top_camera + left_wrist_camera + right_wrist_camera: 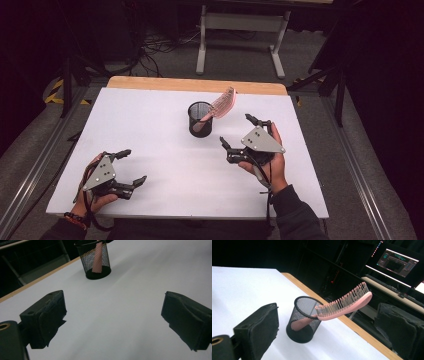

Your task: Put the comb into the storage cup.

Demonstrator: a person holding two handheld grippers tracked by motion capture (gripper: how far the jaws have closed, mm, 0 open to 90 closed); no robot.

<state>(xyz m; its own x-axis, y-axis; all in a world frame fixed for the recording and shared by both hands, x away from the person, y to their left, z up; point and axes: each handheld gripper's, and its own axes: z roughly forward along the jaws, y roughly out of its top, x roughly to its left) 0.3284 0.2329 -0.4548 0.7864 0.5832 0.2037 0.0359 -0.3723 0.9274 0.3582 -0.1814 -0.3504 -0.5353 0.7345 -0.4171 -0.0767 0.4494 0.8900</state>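
White table (pixel 150 150) bears a mesh cup (pixel 200 119) holding a pink hairbrush (pixel 220 106) handle-down, head tilted up-right; both tongs gape empty.

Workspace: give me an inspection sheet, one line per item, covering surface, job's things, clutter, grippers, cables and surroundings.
Surface: white tabletop with a wooden strip along the far edge, bare around the cup.
Job's things: black mesh pen cup upright; pink hairbrush standing handle-down in it, bristled head leaning out over the rim.
Clutter: nothing seen.
Grippers: left gripper open, low over the near left of the table; right gripper open, just right of the cup, holding nothing.
Cables: gripper cable along the right wrist; loose cables on the floor beyond the table.
Surroundings: white table frame behind; lit monitor.
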